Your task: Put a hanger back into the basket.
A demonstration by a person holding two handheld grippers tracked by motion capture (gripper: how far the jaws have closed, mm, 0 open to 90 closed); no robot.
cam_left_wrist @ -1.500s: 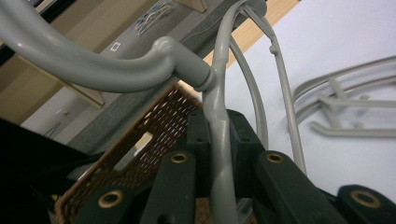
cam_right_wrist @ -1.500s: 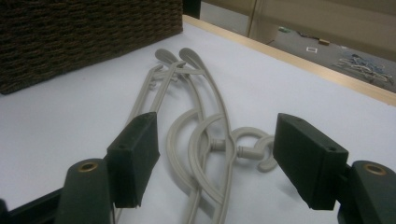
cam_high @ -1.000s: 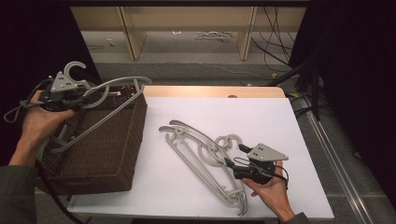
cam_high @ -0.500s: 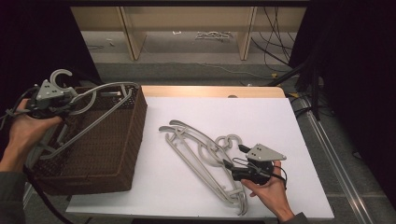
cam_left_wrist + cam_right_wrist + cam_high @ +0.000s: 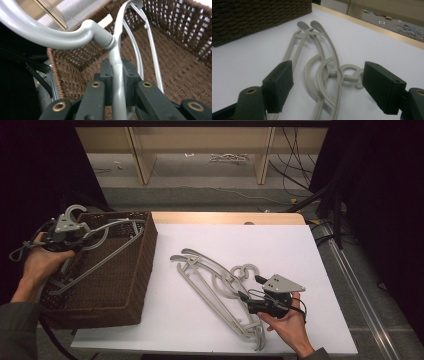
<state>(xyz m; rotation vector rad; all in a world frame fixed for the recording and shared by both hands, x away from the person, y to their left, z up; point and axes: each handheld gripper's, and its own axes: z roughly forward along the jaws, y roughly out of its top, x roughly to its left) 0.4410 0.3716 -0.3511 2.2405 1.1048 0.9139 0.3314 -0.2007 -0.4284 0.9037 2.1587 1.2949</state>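
Between the left fingers (image 5: 97, 100), the hanger (image 5: 117, 75) looks smooth, glossy grey plastic; beyond them, the basket (image 5: 180, 50) is rough brown wicker, probably matt.

The basket (image 5: 117, 285) is dark brown, with an open woven pattern of small square holes. The hanger (image 5: 117, 57) inside it is light grey and glossy. The two hangers (image 5: 220, 287) on the table are pale grey-beige. The tabletop (image 5: 210, 325) is plain white with a light wooden edge.

Bright lit table, dark surroundings, slightly soft focus.
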